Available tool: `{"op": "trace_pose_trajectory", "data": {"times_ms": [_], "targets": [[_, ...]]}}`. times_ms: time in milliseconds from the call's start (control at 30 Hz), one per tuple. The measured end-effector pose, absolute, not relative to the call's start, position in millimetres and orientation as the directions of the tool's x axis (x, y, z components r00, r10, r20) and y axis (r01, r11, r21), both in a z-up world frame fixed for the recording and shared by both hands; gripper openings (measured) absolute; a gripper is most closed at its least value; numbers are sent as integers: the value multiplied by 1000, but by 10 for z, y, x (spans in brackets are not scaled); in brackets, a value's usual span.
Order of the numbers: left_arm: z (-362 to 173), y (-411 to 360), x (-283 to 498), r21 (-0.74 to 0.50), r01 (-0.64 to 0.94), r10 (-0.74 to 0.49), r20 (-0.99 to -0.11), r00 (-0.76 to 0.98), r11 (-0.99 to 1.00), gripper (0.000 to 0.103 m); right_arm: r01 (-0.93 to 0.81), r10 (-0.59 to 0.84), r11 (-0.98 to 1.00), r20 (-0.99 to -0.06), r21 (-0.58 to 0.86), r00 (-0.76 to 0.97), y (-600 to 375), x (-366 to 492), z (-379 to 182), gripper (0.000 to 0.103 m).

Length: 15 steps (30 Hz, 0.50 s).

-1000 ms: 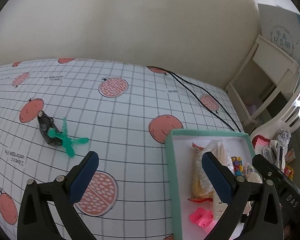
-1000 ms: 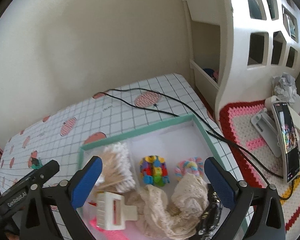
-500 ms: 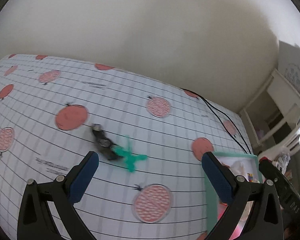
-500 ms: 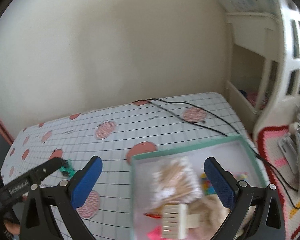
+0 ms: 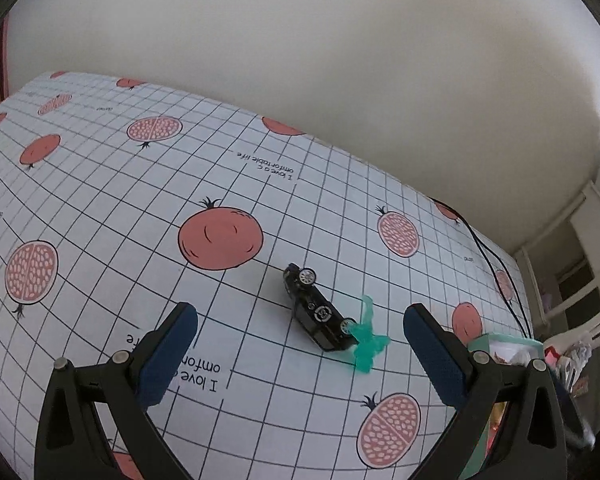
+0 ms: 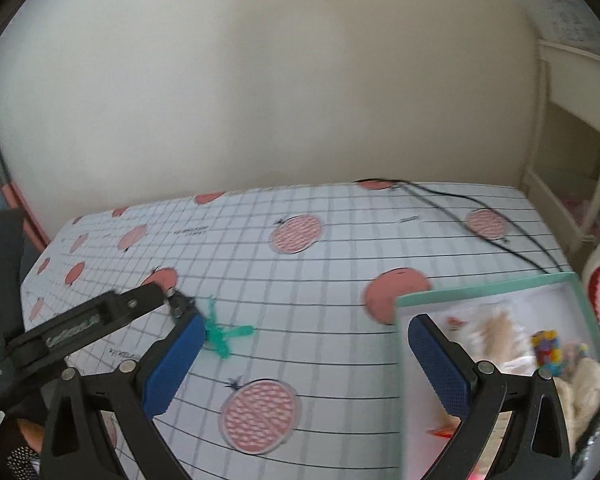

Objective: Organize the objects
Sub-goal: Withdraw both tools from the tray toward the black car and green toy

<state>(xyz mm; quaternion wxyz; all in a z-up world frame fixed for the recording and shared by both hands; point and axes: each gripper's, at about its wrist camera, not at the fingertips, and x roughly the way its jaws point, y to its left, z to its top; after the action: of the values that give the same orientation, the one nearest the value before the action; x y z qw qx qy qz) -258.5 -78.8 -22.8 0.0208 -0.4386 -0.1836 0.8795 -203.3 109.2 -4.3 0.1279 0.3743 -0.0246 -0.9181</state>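
On the gridded tablecloth (image 5: 140,184) printed with pomegranates, a small black toy car (image 5: 316,312) is lying tipped onto its side, two silver wheels showing toward the left wrist camera. Its long axis is running diagonally, one end pointing up-left toward the wall and the other down-right, where it is touching a translucent green plastic piece (image 5: 366,338) shaped like a small cross of prongs. The left gripper (image 5: 300,356) is hovering above the cloth with its blue pads spread wide, nothing between them; the car and the green piece are lying just ahead, between the two fingers' lines. From the right wrist view the right gripper (image 6: 304,360) is also standing wide apart and gripping nothing, its view blurred. A teal-rimmed box (image 6: 480,290) is sitting at the cloth's right end, holding a jumble of pale and colourful items too smeared to name. A black cable (image 6: 480,216) is trailing across the far corner.
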Motion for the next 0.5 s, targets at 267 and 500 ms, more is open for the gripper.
{"op": "trace_pose_trajectory", "data": {"times_ms": [267,500], "targets": [[-310,-851,-2704,-380,119,236,-760,-605,-917,102,278,-265,-955,-725,106,-636,689,-2160,-350,103],[-423,-805,-2835,-364,99,246,-782,-573,-926,93,306,-231,-951,-752,41,-617,457,-2278,-496,101]]}}
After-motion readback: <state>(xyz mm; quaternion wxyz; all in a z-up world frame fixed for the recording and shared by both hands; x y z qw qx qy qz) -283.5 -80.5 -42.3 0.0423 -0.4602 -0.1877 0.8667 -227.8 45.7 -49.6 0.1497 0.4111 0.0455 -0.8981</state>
